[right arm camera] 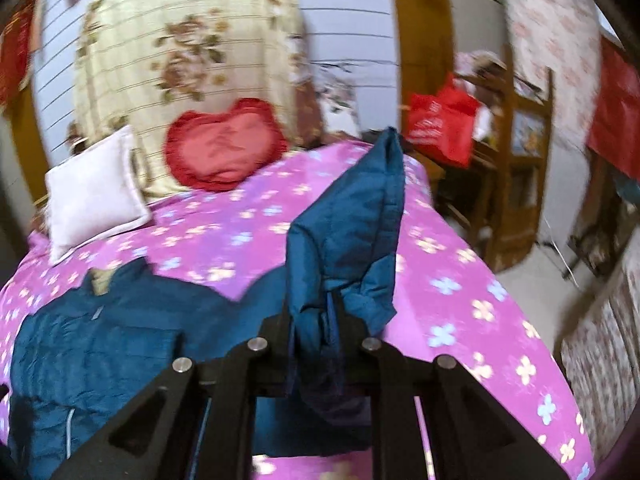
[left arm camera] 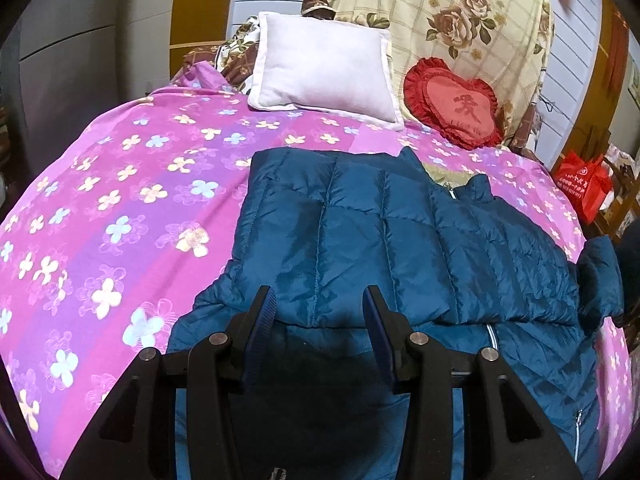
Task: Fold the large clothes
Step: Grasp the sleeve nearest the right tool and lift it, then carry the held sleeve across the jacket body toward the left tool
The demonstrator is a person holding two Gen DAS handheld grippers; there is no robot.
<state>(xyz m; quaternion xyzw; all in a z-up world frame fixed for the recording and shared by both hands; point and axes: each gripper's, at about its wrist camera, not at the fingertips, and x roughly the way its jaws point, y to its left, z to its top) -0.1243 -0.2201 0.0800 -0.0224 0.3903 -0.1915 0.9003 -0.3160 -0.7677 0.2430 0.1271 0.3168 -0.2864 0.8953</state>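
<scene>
A dark blue quilted puffer jacket (left arm camera: 360,232) lies on the pink flowered bedspread (left arm camera: 120,208), with one sleeve folded across its body. My left gripper (left arm camera: 318,300) is open just above the jacket's near part and holds nothing. In the right wrist view the jacket's body (right arm camera: 120,328) lies at the lower left. My right gripper (right arm camera: 326,312) is shut on the jacket's other sleeve (right arm camera: 360,216) and holds it lifted upright above the bedspread (right arm camera: 460,280). The right view is blurred by motion.
A white pillow (left arm camera: 324,68) and a red heart cushion (left arm camera: 456,104) lie at the head of the bed, under a cream rose-print cloth (left arm camera: 440,12). A red bag (right arm camera: 440,124) and wooden shelves (right arm camera: 520,152) stand beyond the bed's right edge.
</scene>
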